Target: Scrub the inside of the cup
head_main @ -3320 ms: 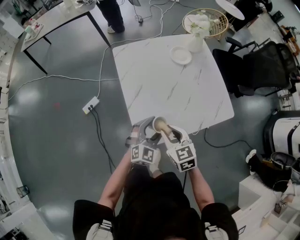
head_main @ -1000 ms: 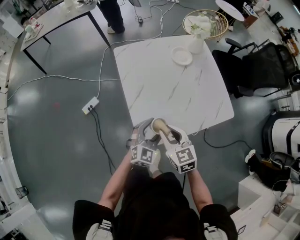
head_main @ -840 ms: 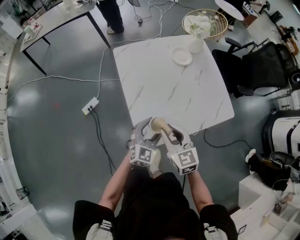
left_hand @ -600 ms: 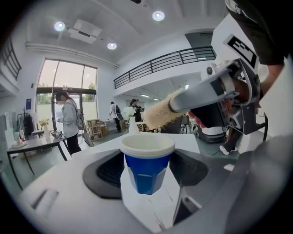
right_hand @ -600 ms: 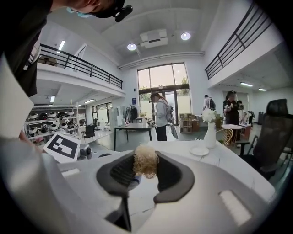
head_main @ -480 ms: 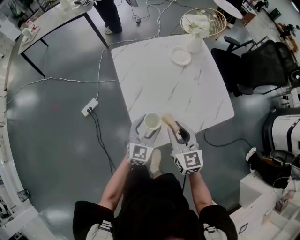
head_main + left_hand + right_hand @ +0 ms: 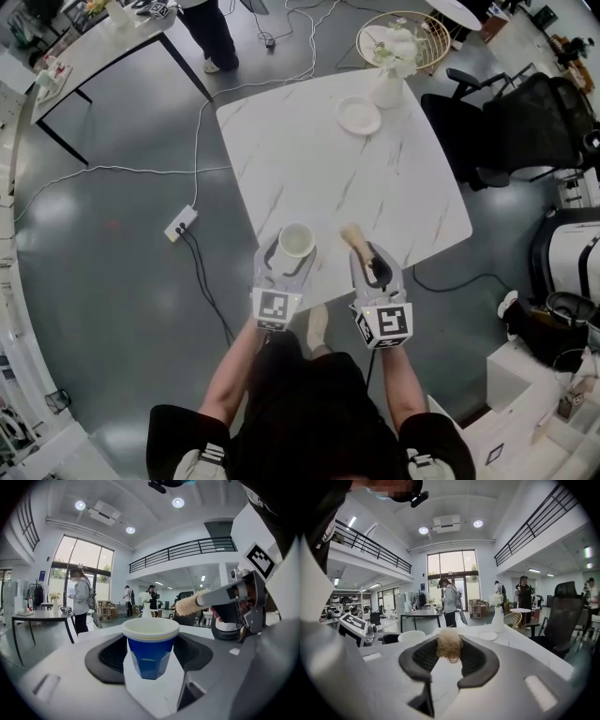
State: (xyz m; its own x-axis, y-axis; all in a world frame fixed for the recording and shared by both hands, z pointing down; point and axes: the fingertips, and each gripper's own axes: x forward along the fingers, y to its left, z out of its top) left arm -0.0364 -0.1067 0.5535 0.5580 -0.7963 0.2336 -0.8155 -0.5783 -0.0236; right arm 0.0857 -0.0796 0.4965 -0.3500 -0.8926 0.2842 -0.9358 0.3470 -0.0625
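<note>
A blue cup (image 7: 151, 653) with a white inside stands upright between the pads of my left gripper (image 7: 151, 663), which is shut on it. From the head view the cup (image 7: 296, 241) hangs over the near edge of the white marble table (image 7: 347, 178), in the left gripper (image 7: 292, 255). My right gripper (image 7: 372, 264) is shut on a brush (image 7: 354, 238) with a tan bristle head (image 7: 449, 645). The brush (image 7: 190, 605) is outside the cup, a short way to its right, pointing forward. The cup's white rim (image 7: 411, 636) shows left of the right gripper (image 7: 449, 657).
A white plate (image 7: 359, 115) and a white vase with flowers (image 7: 389, 80) stand at the table's far side. A black chair (image 7: 525, 122) is at the right, a power strip (image 7: 181, 223) with cables on the floor at the left. People stand in the background.
The brush head has come out of the cup. The two grippers have moved apart, the cup has turned upright, and both have shifted forward over the table edge.
</note>
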